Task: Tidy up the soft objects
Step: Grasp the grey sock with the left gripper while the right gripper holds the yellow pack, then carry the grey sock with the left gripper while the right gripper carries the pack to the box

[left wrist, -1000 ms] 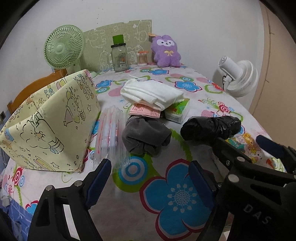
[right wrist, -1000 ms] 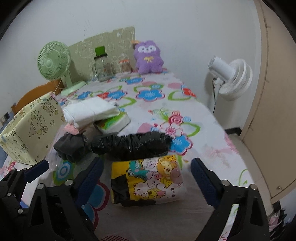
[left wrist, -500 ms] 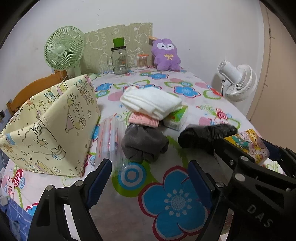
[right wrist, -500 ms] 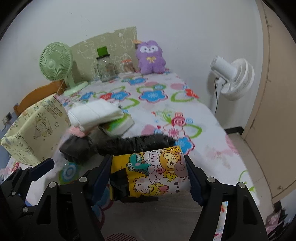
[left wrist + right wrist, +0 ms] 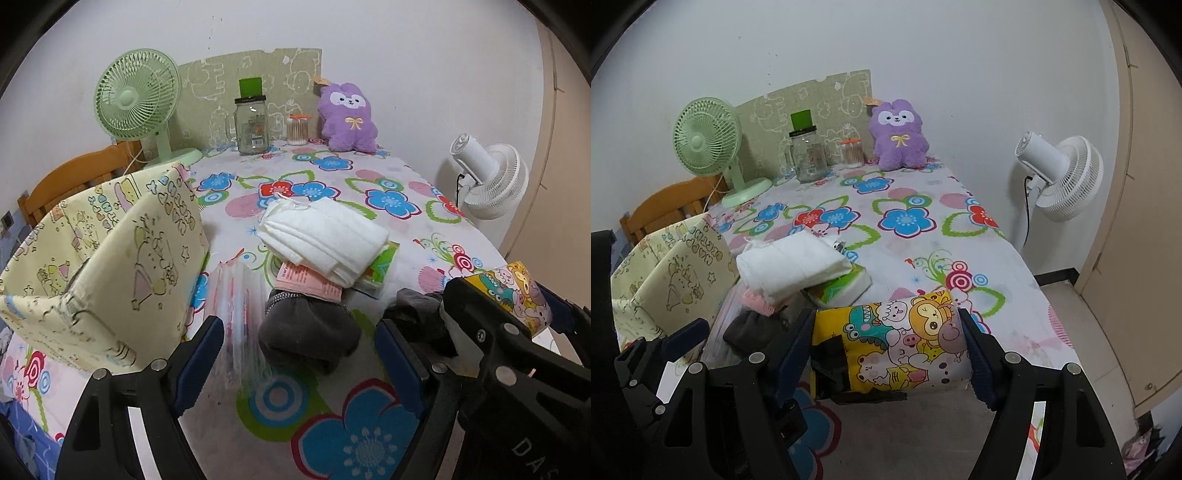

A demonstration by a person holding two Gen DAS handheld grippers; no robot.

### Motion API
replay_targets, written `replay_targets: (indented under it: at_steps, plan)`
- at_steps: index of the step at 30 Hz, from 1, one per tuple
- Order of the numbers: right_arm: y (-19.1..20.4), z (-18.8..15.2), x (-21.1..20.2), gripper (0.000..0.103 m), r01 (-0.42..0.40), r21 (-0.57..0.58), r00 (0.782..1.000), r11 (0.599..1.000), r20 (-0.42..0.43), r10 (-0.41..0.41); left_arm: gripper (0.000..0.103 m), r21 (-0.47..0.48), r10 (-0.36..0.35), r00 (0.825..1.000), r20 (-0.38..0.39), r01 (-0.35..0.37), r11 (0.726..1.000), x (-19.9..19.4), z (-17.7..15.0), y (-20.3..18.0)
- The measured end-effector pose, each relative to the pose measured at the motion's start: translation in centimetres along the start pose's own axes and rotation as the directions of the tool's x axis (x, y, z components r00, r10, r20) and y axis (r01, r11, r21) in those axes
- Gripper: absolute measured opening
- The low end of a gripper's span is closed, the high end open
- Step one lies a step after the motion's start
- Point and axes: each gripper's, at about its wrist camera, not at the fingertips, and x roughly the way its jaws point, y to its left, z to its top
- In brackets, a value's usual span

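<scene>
My right gripper (image 5: 890, 354) is shut on a yellow cartoon-print pouch (image 5: 897, 343) and holds it above the table; the pouch also shows at the right of the left wrist view (image 5: 517, 291). My left gripper (image 5: 299, 365) is open and empty, low over the near table. Ahead of it lie a grey rolled cloth (image 5: 306, 339), a folded white cloth (image 5: 325, 236) on a pink packet (image 5: 310, 282) and a green tissue pack (image 5: 380, 273). A yellow fabric storage box (image 5: 103, 269) stands at the left. A black bundle (image 5: 413, 317) is partly hidden behind the right gripper.
A clear plastic bag (image 5: 232, 295) lies beside the fabric box. At the back stand a green fan (image 5: 136, 99), a glass jar (image 5: 253, 125), a cotton-swab tub (image 5: 298, 129) and a purple plush (image 5: 349, 118). A white fan (image 5: 1060, 173) stands off the table's right edge.
My right gripper closed on the cartoon-print pouch and lifted it off the table. The left gripper stayed open and shifted slightly.
</scene>
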Motion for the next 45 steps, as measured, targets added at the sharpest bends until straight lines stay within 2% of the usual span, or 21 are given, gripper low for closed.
replay_targets:
  at_steps: [5, 12, 17, 28, 45]
  plan:
    - [0.2, 0.2, 1.1, 0.077, 0.005, -0.003, 1.000, 1.000, -0.017, -0.005, 0.077, -0.010, -0.008, 0.999, -0.035, 0.008, 1.000, 1.2, 0.1, 0.1]
    - [0.5, 0.4, 1.8, 0.077, 0.004, -0.007, 1.000, 1.000, -0.026, -0.004, 0.053, 0.017, -0.023, 0.999, -0.034, 0.024, 1.000, 1.0, 0.3, -0.2]
    - [0.6, 0.5, 1.7, 0.077, -0.001, 0.001, 1.000, 1.000, -0.024, 0.001, 0.047, 0.009, -0.054, 0.997, -0.057, 0.054, 0.998, 0.7, 0.5, -0.2]
    - [0.5, 1.1, -0.6, 0.077, -0.010, 0.007, 1.000, 1.000, 0.014, 0.010, 0.044, 0.007, -0.093, 0.994, -0.051, 0.093, 0.996, -1.9, 0.8, -0.5]
    - [0.8, 3.7, -4.8, 0.077, -0.026, 0.020, 0.996, 0.999, 0.091, 0.024, 0.044, 0.020, -0.098, 0.994, 0.038, 0.097, 0.995, -6.1, 3.4, -0.4]
